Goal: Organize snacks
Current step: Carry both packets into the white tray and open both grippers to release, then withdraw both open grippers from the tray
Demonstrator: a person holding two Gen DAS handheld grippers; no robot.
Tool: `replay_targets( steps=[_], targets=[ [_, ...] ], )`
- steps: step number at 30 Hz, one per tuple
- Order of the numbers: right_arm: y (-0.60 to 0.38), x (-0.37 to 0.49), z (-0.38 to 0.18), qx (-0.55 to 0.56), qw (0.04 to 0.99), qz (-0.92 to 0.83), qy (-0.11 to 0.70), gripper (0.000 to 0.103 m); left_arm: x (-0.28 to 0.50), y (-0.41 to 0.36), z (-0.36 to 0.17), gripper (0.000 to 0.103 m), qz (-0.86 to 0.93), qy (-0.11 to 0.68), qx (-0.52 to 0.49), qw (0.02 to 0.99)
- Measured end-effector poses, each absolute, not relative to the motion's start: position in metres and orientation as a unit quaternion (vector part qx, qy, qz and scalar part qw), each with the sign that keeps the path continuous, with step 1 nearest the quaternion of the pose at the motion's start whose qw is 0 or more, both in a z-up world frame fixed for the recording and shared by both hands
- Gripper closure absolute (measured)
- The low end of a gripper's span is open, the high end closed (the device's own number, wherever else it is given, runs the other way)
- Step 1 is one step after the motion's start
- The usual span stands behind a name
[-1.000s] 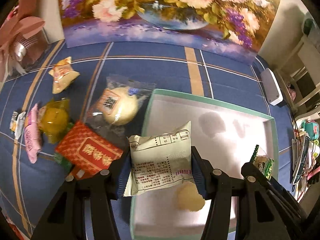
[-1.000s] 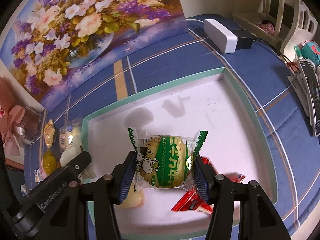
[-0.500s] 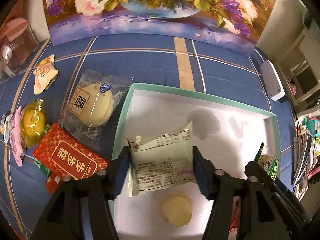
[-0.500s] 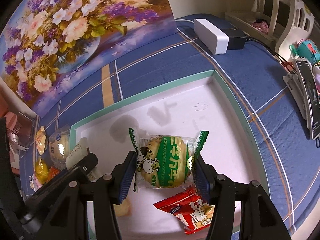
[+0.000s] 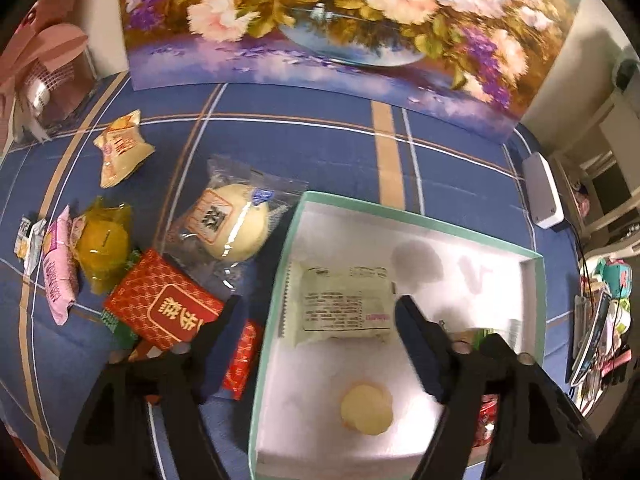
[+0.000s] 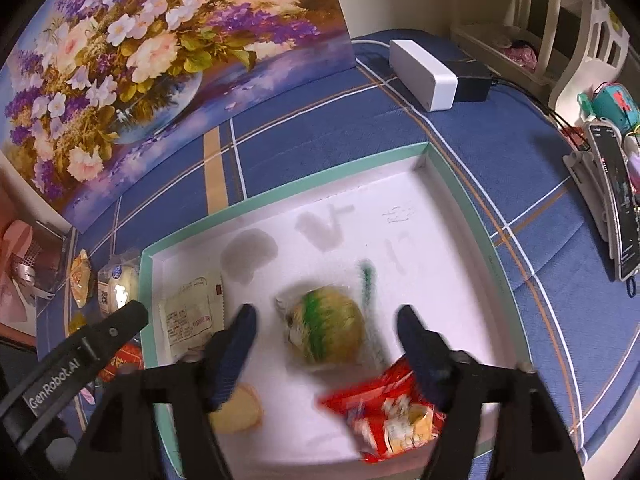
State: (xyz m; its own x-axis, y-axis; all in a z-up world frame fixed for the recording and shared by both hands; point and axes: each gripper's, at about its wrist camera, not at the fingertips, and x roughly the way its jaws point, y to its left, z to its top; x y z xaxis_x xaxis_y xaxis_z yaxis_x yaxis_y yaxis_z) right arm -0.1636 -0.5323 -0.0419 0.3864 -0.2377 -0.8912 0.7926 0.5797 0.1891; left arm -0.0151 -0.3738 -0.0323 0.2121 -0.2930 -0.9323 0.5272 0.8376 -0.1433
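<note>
A white tray with a teal rim [image 5: 420, 224] [image 6: 288, 188] lies on the blue cloth. My left gripper [image 5: 320, 322] is open above its left edge; a white printed packet [image 5: 340, 304] [image 6: 192, 316] lies in the tray between the fingers. My right gripper [image 6: 326, 326] is open; a green-and-yellow bun packet [image 6: 324, 328], blurred, lies loose in the tray between its fingers. A red snack bag [image 6: 388, 412] and a pale round cake [image 5: 366, 410] [image 6: 236, 412] also lie in the tray.
Left of the tray lie a wrapped round bun [image 5: 236, 228], a red patterned packet [image 5: 164, 306], a yellow sweet [image 5: 104, 244], a pink packet [image 5: 58, 272] and an orange-white packet [image 5: 120, 152]. A flower painting [image 5: 320, 20] stands behind. A white box [image 6: 424, 74] sits far right.
Both grippers have opened. The white packet has dropped from the left gripper into the tray, and the green bun packet has dropped from the right gripper into the tray.
</note>
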Motion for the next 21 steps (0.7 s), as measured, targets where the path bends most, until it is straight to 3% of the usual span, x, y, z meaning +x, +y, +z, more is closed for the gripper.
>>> replay_targets(
  steps=[9, 11, 13, 18, 21],
  targets=[
    [-0.532, -0.164, -0.047, 0.308, 0.764, -0.341, 0.453, 0.017, -0.001, -0.359, -0.046, 0.02, -0.224, 0.586, 0.099, 0.772],
    [-0.532, -0.164, -0.048, 0.306, 0.762, -0.343, 0.456, 0.012, 0.001, -0.357, -0.048, 0.018, -0.214, 0.589, 0.101, 0.773],
    [-0.531, -0.163, -0.05, 0.304, 0.762, -0.343, 0.458, 0.0, 0.003, -0.355, -0.051, 0.017, -0.206, 0.589, 0.103, 0.775],
    [-0.531, -0.163, -0.049, 0.305, 0.766, -0.339, 0.453, 0.0, 0.006, -0.35, -0.053, 0.007, -0.193, 0.586, 0.1, 0.78],
    [-0.53, -0.162, -0.049, 0.299, 0.767, -0.341, 0.454, 0.0, 0.006, -0.35, -0.054, 0.007, -0.195, 0.588, 0.097, 0.779]
  ],
)
